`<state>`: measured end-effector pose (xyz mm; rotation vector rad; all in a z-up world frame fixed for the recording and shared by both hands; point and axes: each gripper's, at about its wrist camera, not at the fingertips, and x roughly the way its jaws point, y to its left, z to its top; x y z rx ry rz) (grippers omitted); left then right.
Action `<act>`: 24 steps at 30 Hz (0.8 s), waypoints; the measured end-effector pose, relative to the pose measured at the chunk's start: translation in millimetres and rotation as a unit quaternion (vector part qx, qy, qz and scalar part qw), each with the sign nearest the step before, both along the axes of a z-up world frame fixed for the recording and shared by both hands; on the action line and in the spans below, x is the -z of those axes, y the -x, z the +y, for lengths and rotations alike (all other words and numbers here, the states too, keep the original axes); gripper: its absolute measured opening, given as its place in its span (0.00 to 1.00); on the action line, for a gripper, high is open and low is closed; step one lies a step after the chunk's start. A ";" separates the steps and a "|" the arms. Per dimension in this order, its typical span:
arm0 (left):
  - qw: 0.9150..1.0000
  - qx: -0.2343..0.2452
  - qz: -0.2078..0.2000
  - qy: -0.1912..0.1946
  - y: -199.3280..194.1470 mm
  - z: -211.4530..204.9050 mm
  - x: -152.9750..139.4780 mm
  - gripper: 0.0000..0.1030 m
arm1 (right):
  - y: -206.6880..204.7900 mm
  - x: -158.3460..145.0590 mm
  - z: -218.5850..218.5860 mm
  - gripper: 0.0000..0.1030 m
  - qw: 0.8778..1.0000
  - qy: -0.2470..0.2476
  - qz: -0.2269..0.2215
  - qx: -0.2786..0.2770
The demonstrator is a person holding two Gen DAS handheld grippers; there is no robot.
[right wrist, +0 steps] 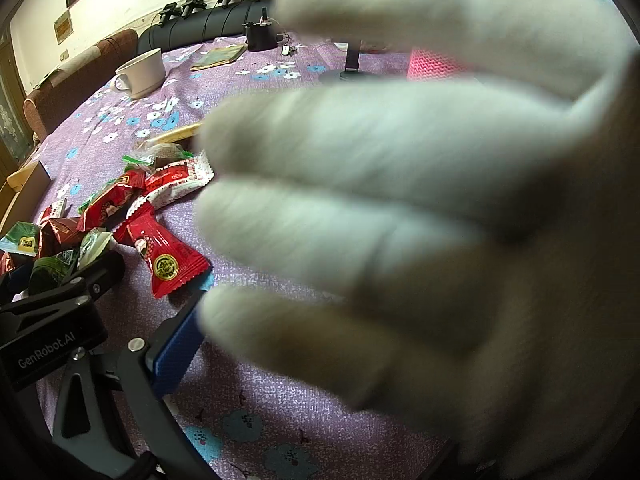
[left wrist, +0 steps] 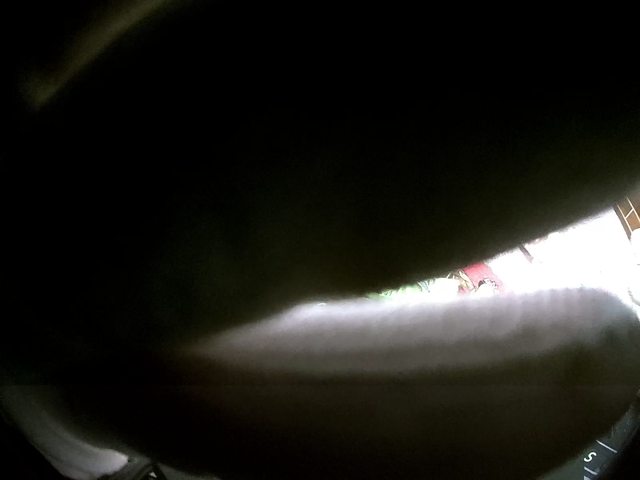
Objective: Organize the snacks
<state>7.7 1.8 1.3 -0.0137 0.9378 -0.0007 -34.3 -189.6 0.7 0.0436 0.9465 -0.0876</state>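
Note:
In the right wrist view a white-gloved hand (right wrist: 420, 200) fills most of the frame, close to the lens. Left of it a pile of snack packets (right wrist: 120, 208) lies on the purple flowered tablecloth (right wrist: 280, 400); a red packet (right wrist: 168, 256) lies nearest. One blue-padded finger (right wrist: 176, 352) of my right gripper shows at lower left; the other is hidden by the glove. The left wrist view is almost black, covered by a gloved finger (left wrist: 400, 340); only a sliver of a red packet (left wrist: 478, 278) shows. My left gripper is not seen.
A white cup (right wrist: 142, 72) stands at the back left, a flat brown packet (right wrist: 218, 58) and a black box (right wrist: 260, 36) behind it. A pink knitted object (right wrist: 432, 65) and a black stand (right wrist: 352, 68) are at the back right. A cardboard box (right wrist: 24, 184) is at the left edge.

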 end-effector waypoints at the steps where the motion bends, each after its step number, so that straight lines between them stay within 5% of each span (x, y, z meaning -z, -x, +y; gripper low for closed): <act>1: 1.000 0.000 0.000 0.000 0.0 0.2 0.0 0.99 | 0.1 0.3 -0.2 1.00 1.000 0.000 0.000 0.000; 24: 1.000 0.000 0.000 0.000 -1.6 1.3 -0.2 0.99 | 0.5 2.9 -0.9 1.00 1.000 -0.008 0.001 0.000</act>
